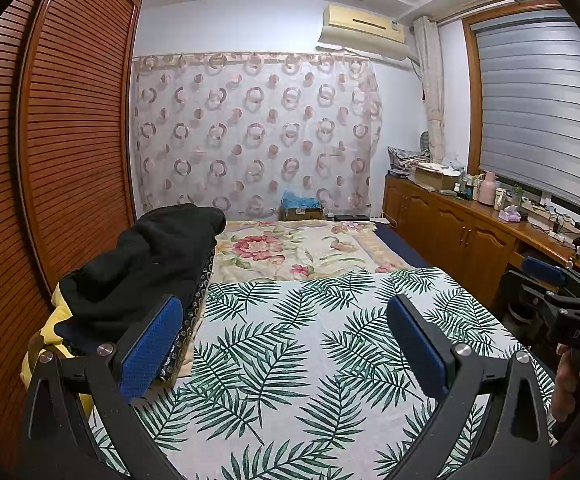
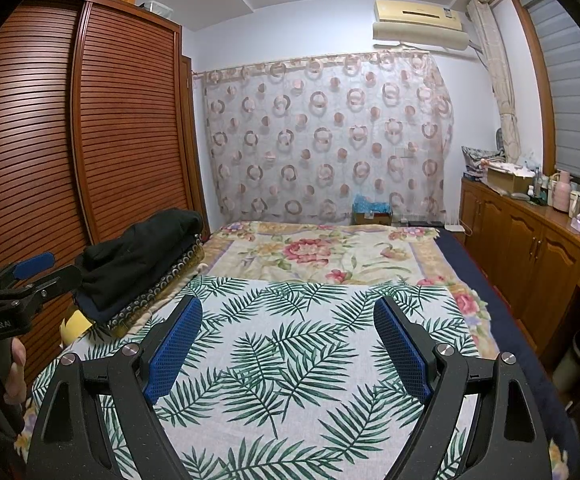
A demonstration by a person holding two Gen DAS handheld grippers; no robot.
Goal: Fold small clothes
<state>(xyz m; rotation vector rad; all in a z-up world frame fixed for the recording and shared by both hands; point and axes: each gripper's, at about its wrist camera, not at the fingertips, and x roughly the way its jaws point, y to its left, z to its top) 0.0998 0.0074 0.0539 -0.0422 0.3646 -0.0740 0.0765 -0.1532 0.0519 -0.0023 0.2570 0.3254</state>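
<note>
- Left wrist view: clothes pile (image 1: 146, 264), dark garment on top, sits at the left edge of the leaf-print sheet (image 1: 309, 340), ahead and left of my left gripper (image 1: 286, 344). Pile's long axis runs away from me along the wardrobe (image 1: 50, 140). Left gripper spread wide, nothing between its pads; left pad overlaps the pile's near end in view, contact not resolvable.
- Same view: right gripper (image 1: 545, 276) at far right, well apart from the pile. I judge the left hand nearer.
- Right wrist view: right gripper (image 2: 286, 344) released, fingers wide, holding nothing, over bare sheet. Pile lies ahead-left.
- Whether the pile is folded output or stock awaiting folding, I cannot tell; no garment lies spread on the sheet.
</note>
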